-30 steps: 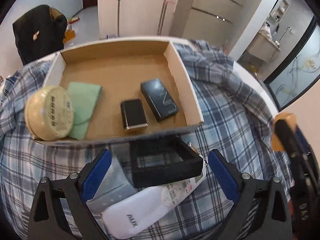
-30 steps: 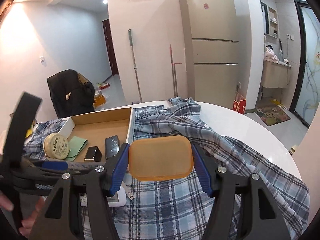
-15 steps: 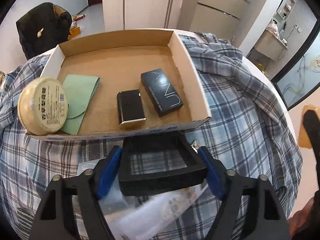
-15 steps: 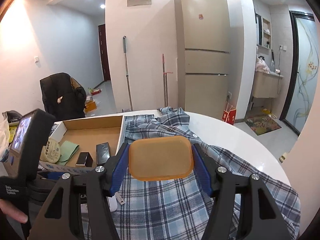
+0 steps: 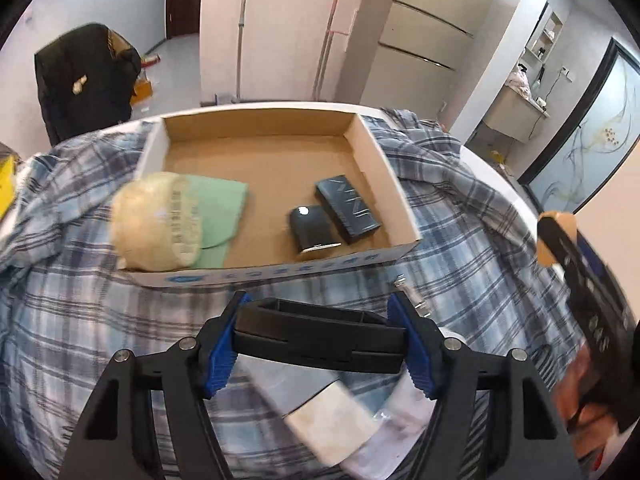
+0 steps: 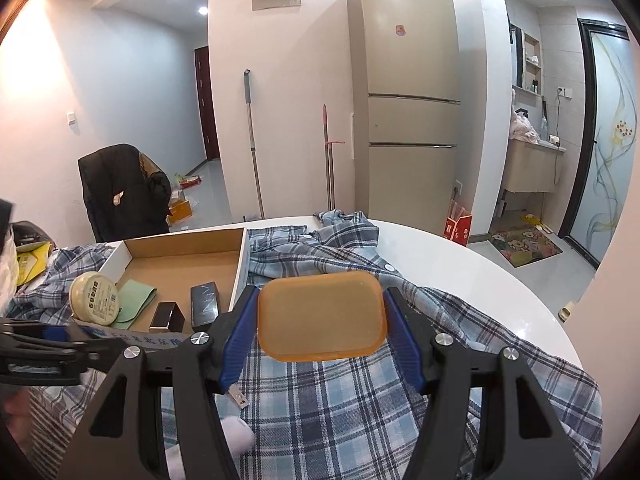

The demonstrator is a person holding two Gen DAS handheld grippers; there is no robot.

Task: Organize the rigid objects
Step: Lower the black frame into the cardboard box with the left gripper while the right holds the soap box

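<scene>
My left gripper (image 5: 320,340) is shut on a black open tray-like box (image 5: 320,338) and holds it above the plaid cloth, just in front of the cardboard box (image 5: 396,184). The cardboard box holds a round cream tin (image 5: 156,224), a green pouch (image 5: 220,208), a small black case (image 5: 312,228) and a dark flat box (image 5: 347,208). My right gripper (image 6: 322,320) is shut on an orange soap-like bar (image 6: 322,316), held above the cloth to the right of the cardboard box (image 6: 240,268).
A white remote (image 5: 332,432) and a clear bag lie on the plaid shirt (image 5: 460,208) under my left gripper. A small metal piece (image 5: 412,296) lies by the box's front right corner. The round white table's edge (image 6: 500,264) curves at the right.
My left gripper closed on the black tray-like box and lifted it off the remote. My right gripper rose a little with the orange bar still in it.
</scene>
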